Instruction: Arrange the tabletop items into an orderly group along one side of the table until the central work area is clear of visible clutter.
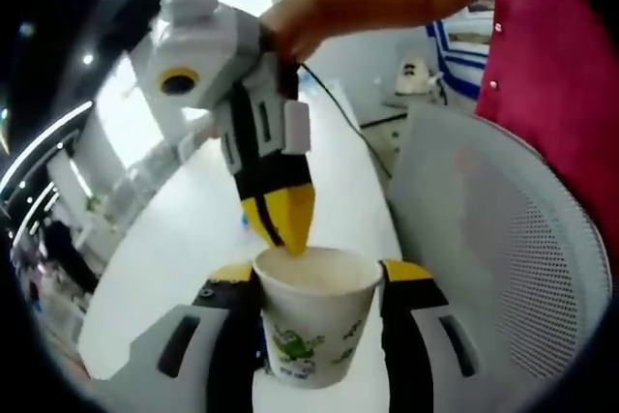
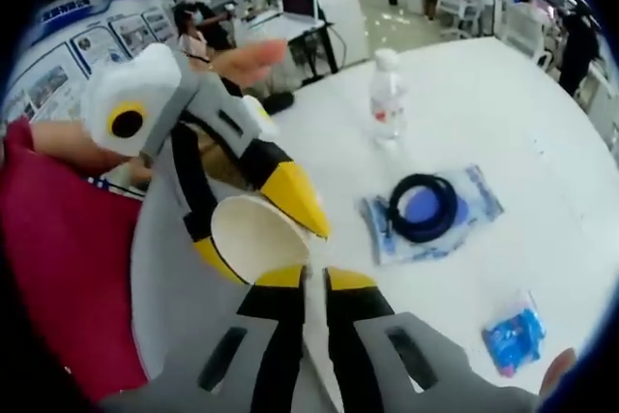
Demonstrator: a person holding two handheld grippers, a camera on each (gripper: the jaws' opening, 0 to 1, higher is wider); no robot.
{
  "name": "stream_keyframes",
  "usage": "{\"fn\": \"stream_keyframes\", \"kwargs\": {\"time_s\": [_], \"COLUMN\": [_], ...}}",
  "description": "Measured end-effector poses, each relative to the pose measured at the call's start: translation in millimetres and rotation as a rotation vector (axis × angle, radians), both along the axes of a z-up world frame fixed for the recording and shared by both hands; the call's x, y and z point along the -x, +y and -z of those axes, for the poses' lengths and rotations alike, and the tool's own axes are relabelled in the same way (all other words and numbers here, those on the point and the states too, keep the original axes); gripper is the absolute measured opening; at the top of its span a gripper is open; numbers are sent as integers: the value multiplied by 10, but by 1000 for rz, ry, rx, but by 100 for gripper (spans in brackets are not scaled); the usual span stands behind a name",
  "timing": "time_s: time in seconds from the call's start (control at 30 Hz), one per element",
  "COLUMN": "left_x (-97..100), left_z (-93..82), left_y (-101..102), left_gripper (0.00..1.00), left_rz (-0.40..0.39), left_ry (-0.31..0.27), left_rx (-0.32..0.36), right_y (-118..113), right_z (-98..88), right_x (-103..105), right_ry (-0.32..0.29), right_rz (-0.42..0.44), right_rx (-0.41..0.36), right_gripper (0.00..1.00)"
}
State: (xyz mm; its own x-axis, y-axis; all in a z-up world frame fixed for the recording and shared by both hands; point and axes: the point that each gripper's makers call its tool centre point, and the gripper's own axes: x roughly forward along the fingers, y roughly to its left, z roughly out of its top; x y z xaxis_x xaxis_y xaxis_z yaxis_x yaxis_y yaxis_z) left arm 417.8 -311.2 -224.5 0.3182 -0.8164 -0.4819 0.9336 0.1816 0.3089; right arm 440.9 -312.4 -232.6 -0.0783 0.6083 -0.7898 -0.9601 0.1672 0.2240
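Held between both grippers, the paper cup (image 1: 315,316) sat mid-air: the left gripper (image 1: 314,282) clamped its sides, the right gripper (image 2: 314,278) pinched its rim. On the white surface (image 2: 503,113), a bottle (image 2: 387,99), a black ring (image 2: 423,207) and a blue packet (image 2: 513,340) lay scattered; most tidying looked undone.

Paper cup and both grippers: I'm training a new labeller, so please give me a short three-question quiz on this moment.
1. True or false: the paper cup sits between the jaws of the left gripper.
2. What stands upright on the table beyond the cup? A) a water bottle B) a kettle C) a vase
3. Fill in: the right gripper meets the cup at its ____.

Key: 1 true; 2 A; 3 rim.
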Motion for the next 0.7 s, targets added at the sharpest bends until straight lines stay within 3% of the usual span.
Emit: {"fn": "stream_keyframes", "kwargs": {"time_s": [0.37, 0.7], "left_x": [-56, -146], "left_z": [-140, -426], "left_y": [214, 322], "left_gripper": [45, 45], "left_rz": [-58, -117], "left_ry": [61, 134], "left_rx": [114, 315], "right_y": [-51, 79], "right_z": [-54, -191], "right_x": [-58, -28], "right_ry": [-68, -127], "right_rz": [-32, -44], "right_rx": [-77, -243], "right_gripper": [17, 28]}}
